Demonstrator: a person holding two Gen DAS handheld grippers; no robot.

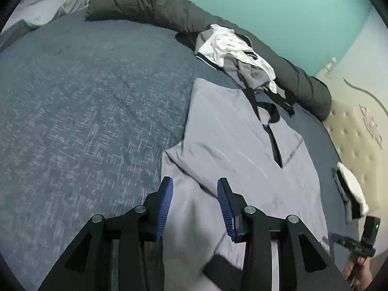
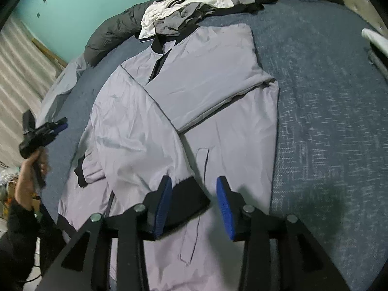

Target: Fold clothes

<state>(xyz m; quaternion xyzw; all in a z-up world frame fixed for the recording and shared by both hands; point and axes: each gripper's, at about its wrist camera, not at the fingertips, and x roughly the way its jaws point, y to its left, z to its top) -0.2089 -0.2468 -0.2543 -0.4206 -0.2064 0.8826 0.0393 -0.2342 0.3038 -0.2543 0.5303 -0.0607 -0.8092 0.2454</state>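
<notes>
Blue-padded right fingers point(image 2: 194, 202) gape wide, empty, over the black cuff point(image 2: 188, 200); left fingers point(image 1: 195, 205) likewise spread, holding nothing. Grey jacket point(image 2: 206, 92) lies on the bed point(image 2: 327, 97), clothes pile point(image 2: 184, 7) at 12 o'clock.

No text, label, brand, number or sign can be read anywhere in either wrist view.

Grey jacket point(image 2: 206, 101) flat on bed, sleeves folded in.
</notes>
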